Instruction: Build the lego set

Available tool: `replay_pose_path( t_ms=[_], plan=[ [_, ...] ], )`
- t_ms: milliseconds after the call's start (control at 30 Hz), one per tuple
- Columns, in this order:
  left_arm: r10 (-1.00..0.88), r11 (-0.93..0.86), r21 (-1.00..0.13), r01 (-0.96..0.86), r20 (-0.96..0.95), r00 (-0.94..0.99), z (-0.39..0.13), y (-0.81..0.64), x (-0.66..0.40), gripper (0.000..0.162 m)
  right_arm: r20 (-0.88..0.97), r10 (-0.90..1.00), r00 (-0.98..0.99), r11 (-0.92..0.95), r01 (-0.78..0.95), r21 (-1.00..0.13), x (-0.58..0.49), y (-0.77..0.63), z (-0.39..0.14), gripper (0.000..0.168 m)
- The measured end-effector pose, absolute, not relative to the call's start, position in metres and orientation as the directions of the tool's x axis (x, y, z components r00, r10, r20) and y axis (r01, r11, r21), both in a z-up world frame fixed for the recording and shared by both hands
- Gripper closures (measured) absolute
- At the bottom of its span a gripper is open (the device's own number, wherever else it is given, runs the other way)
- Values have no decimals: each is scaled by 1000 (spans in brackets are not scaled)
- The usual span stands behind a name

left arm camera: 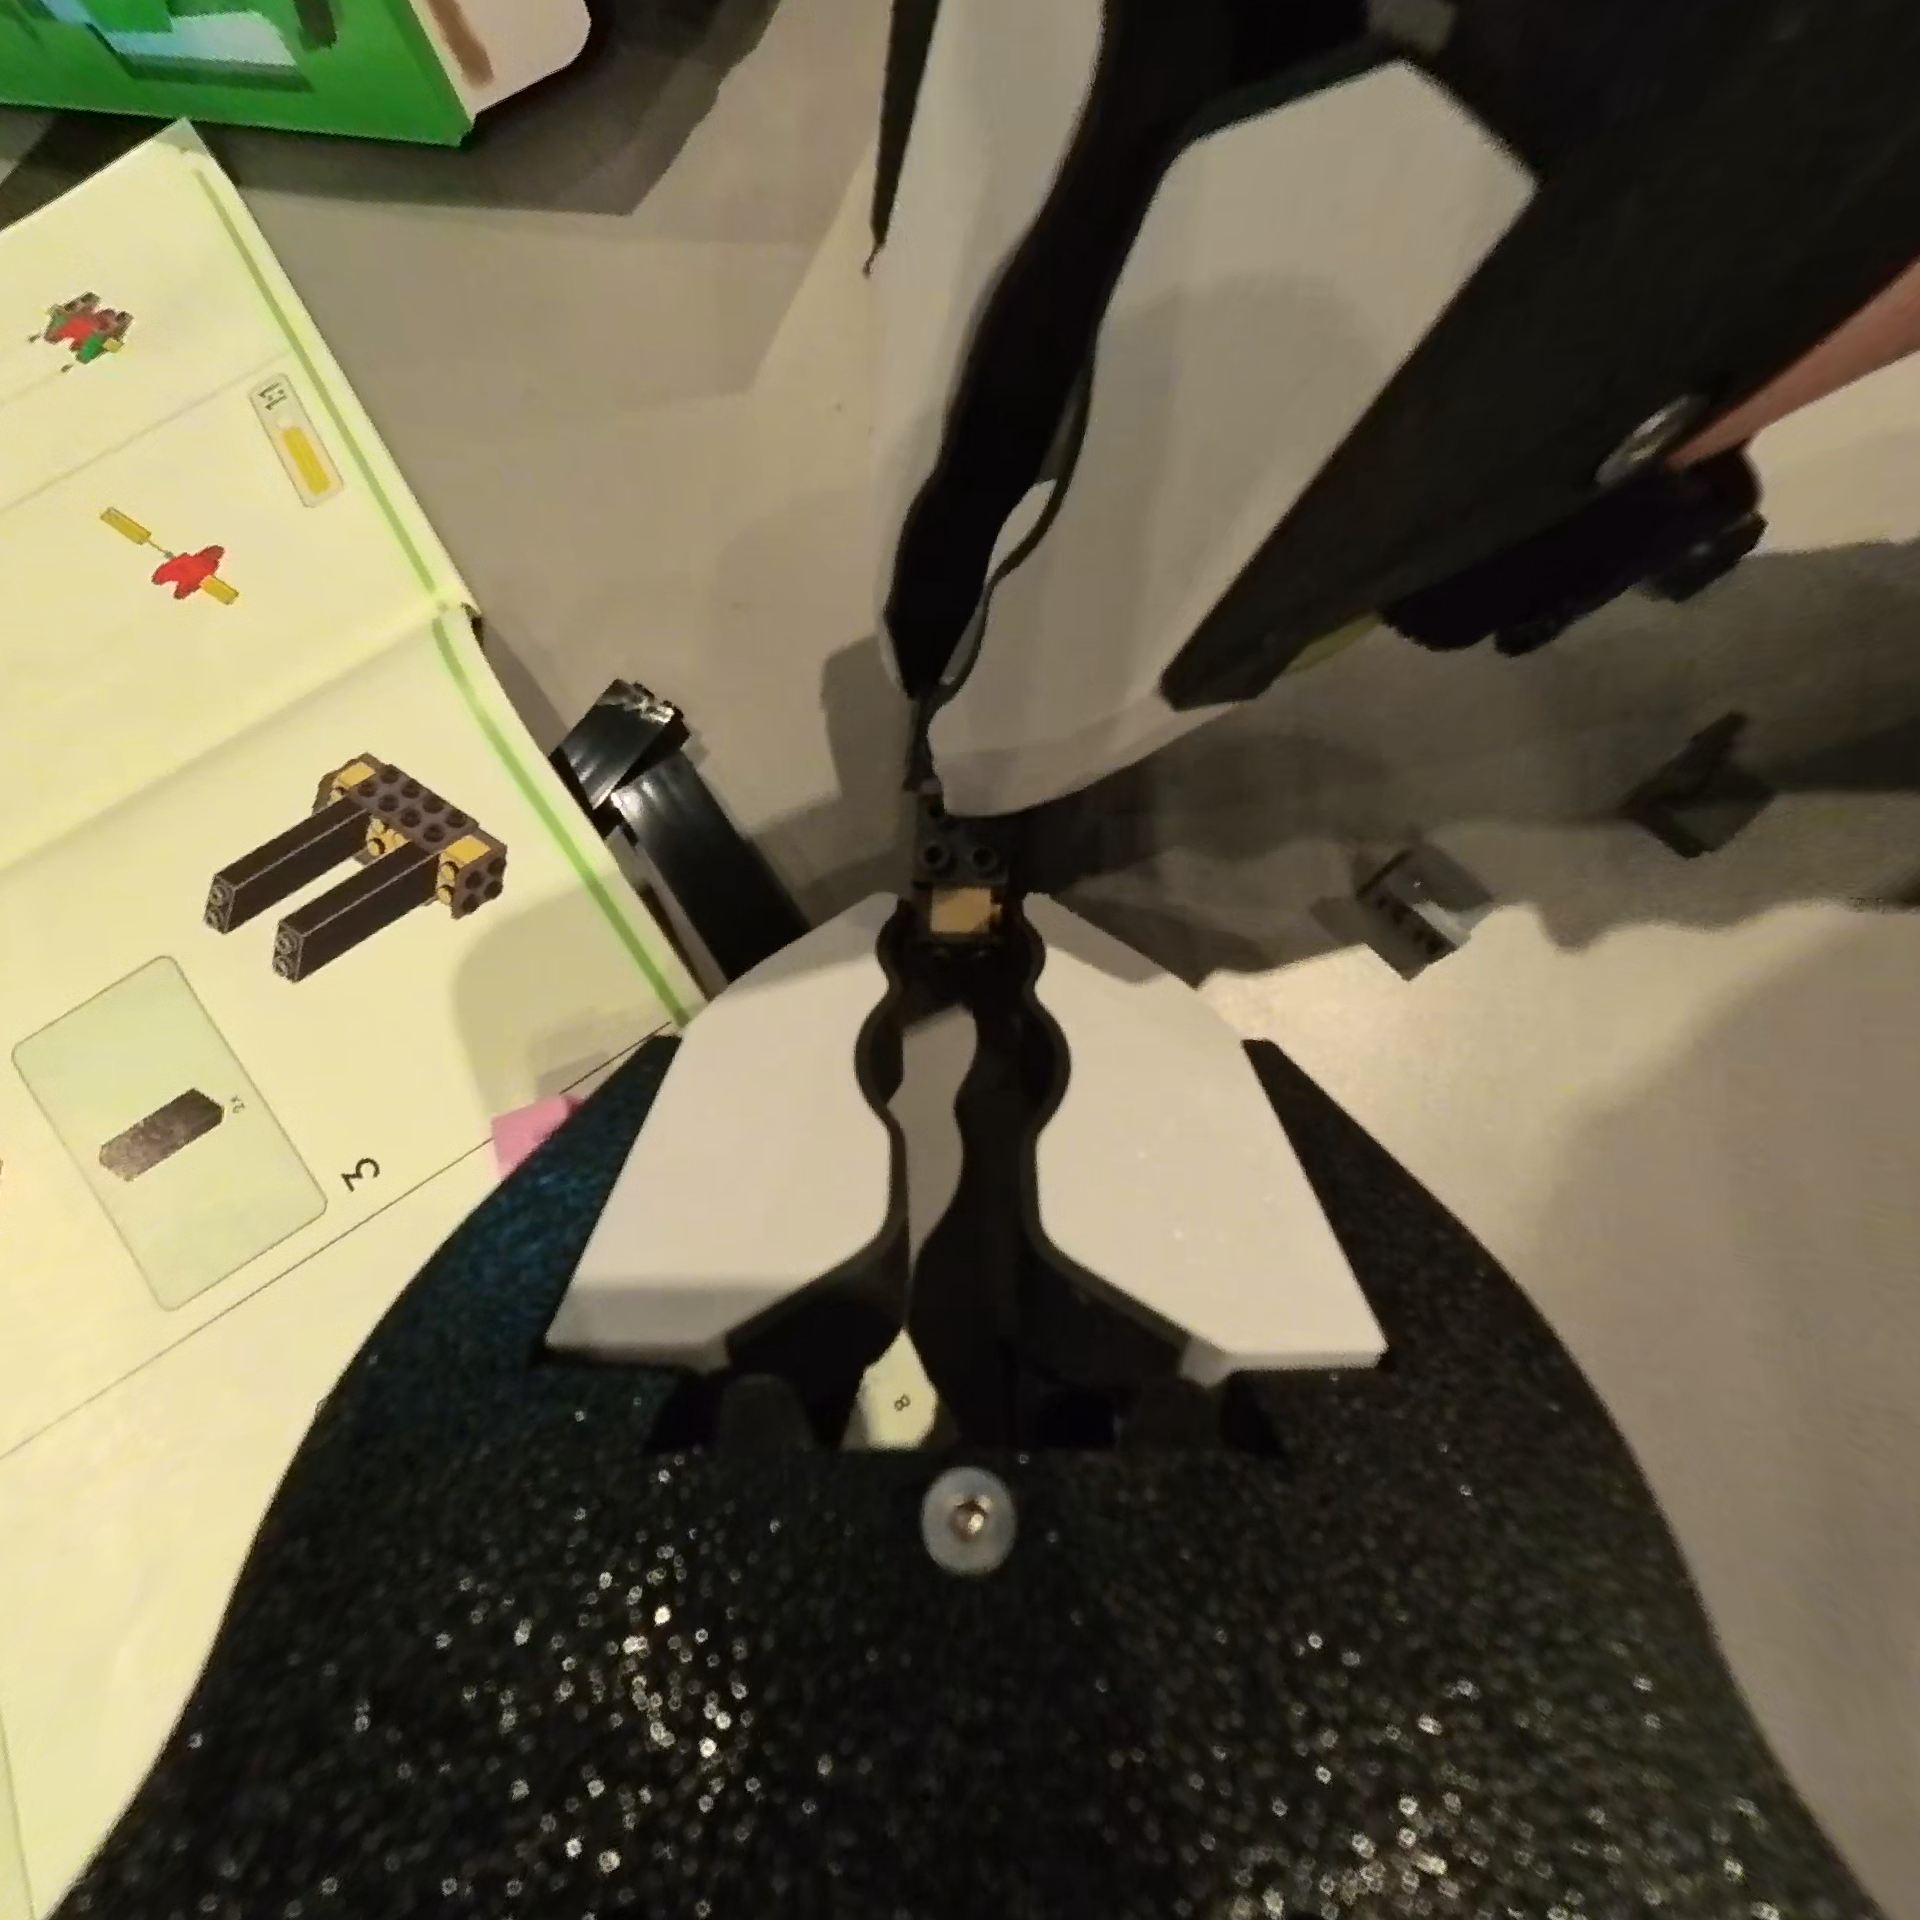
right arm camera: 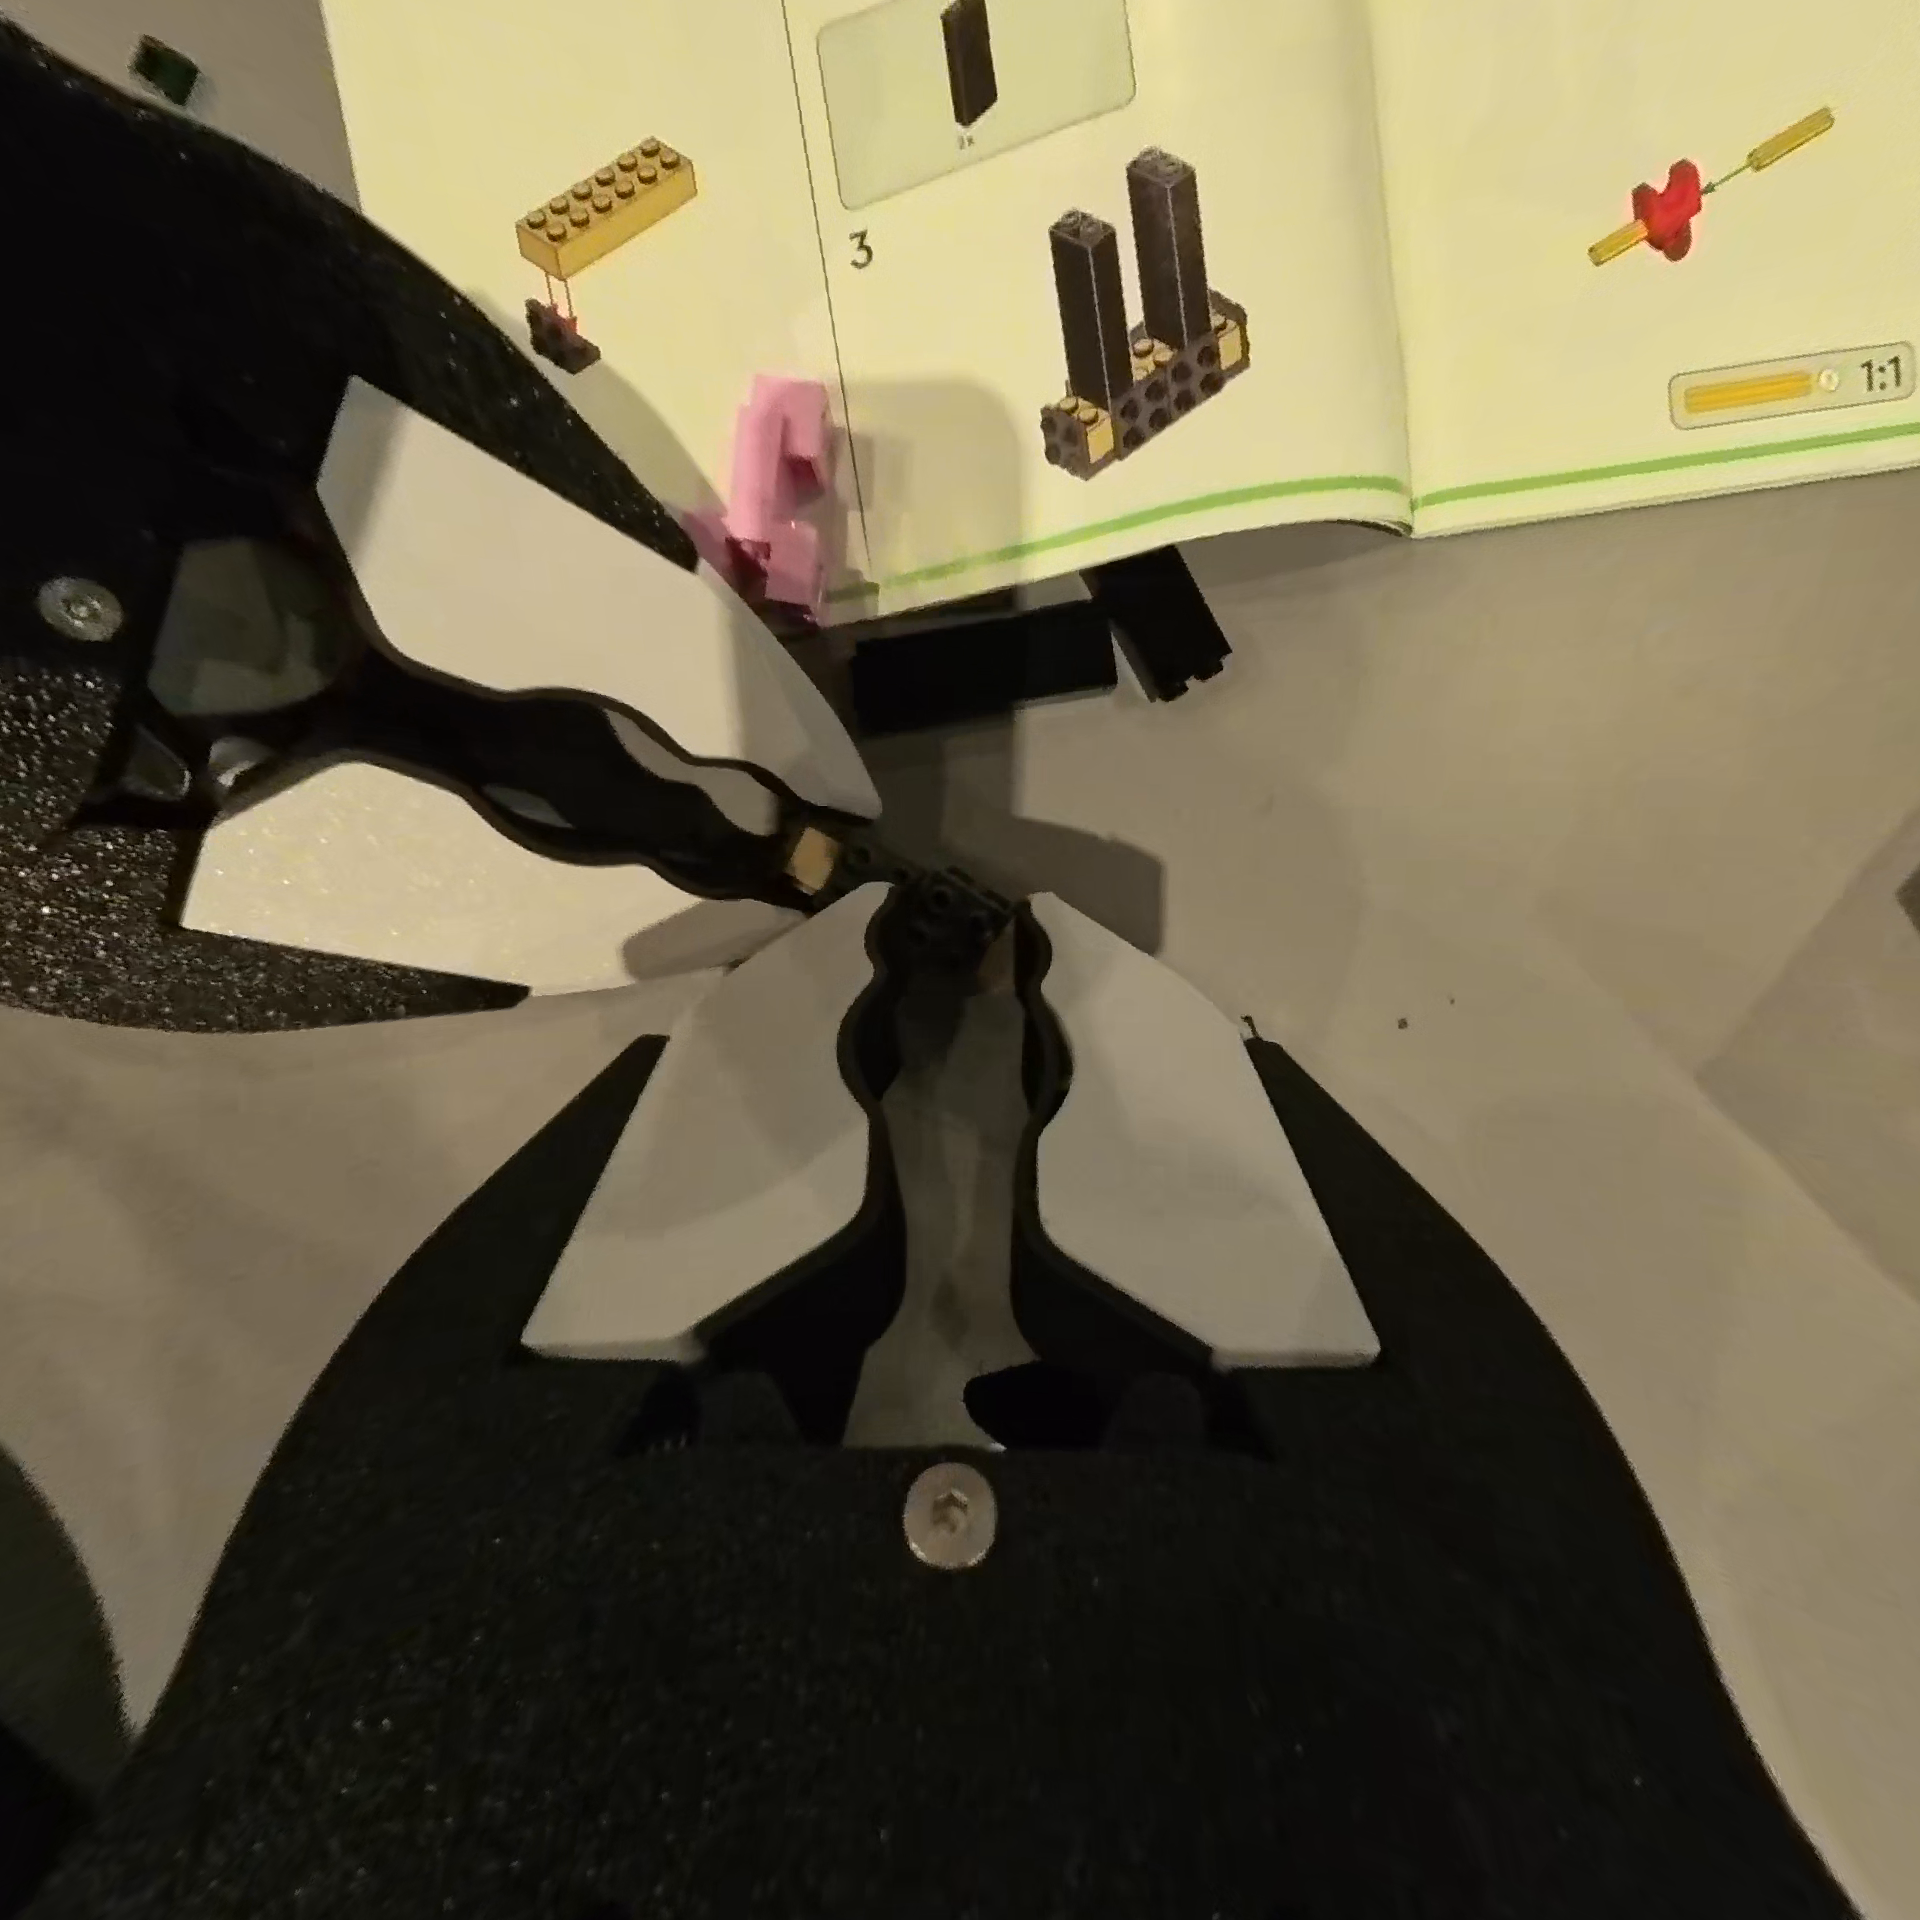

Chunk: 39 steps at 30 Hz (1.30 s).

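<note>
The left gripper [left arm camera: 958, 914] was seen clamped on a small tan brick [left arm camera: 958, 910], its fingertips closed against the brick's sides. A dark studded piece [left arm camera: 954, 856] was attached to the far end of that brick and was pinched in turn by the right gripper [right arm camera: 943, 920], whose jaws were likewise drawn in tight on it. The two grippers were thus met tip to tip above the grey tabletop [right arm camera: 1507, 883], the joined pieces being held clear of the surface, between them.

Just beyond the meeting point, two long black bricks [right arm camera: 982, 665] were found lying on the tabletop at the near edge of an open instruction booklet [right arm camera: 1299, 312]; whether they touched each other could not be told. A pink brick [right arm camera: 784, 468] was seen resting on the booklet's lower edge, beside the left gripper's finger. A small grey piece [left arm camera: 1408, 906] lay on the bare tabletop, apart from the grippers. Farther off, at the tabletop's far corner past the booklet, a green box [left arm camera: 260, 73] was partly in view.
</note>
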<state>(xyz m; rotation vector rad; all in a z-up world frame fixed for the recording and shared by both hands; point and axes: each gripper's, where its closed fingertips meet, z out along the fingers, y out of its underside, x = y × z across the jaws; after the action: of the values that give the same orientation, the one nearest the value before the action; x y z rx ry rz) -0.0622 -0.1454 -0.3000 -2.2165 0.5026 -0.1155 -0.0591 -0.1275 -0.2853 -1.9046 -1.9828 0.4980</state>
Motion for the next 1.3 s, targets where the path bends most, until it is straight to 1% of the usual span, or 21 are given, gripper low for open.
replay_pose_path(
  t_ms=[267,933,1133,1300],
  plan=[
    [-394,-567,-760,-317,-87,915,-300,-145,-62,145,-28,999,-37,21,893,-449,-57,-130,-286,149],
    [-394,-569,-760,-313,-81,915,-300,-145,-62,145,-38,999,-32,12,895,-445,-57,-130,-286,148],
    [-394,-570,-760,-311,-79,916,-300,-145,-62,145,-51,998,-31,5,898,-440,-57,-131,-286,143],
    [-394,-571,-760,-310,-77,916,-301,-145,-62,145,-60,998,-26,-3,896,-444,-55,-131,-286,142]
  ],
)
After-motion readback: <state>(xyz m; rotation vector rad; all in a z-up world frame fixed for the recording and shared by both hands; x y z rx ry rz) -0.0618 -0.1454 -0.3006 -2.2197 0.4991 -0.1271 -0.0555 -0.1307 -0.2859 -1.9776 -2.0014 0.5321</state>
